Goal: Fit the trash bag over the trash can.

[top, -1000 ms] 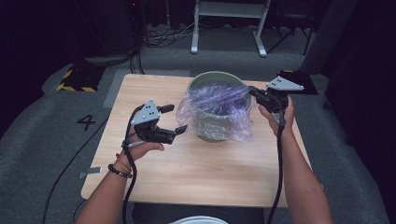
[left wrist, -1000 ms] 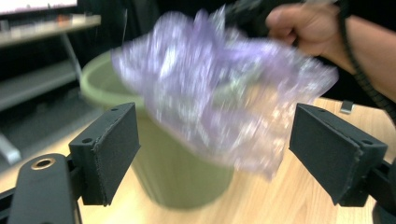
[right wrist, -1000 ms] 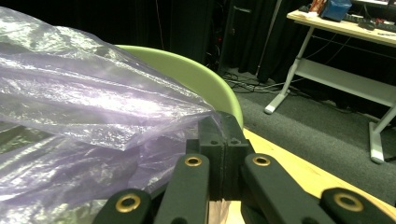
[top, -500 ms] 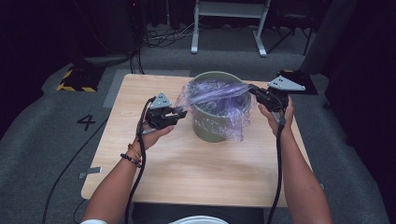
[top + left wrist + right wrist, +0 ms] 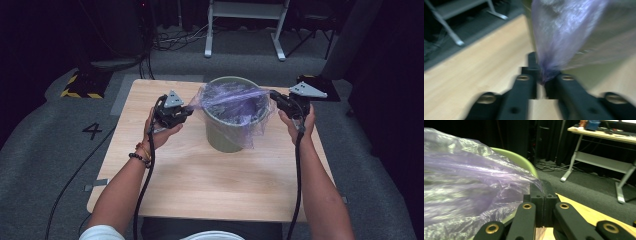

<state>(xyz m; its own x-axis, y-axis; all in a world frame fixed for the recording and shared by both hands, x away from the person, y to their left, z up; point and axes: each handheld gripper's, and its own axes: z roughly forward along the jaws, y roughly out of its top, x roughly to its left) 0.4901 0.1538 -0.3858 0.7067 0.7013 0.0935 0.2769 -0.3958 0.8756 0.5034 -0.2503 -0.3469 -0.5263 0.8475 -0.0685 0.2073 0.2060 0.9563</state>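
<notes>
Since the earlier frames, the left gripper [image 5: 186, 111] has been carried up from the table's near left to the bin's [image 5: 226, 135] left rim, and the bag [image 5: 235, 100] has been drawn taut across the bin's mouth. At the left of the high view, the left gripper is held by the person's left hand [image 5: 159, 131], just beside the bin; in the left gripper view its jaws are seen clamped together on a bunched end of the bag [image 5: 554, 37]. The green bin is stood near the middle of the table [image 5: 200, 180], towards its far edge, with the purple bag stretched over it and draped down its front. At the right rim, the right gripper [image 5: 274, 96] is closed on the bag's other edge [image 5: 474, 187], its jaws pressed together.
</notes>
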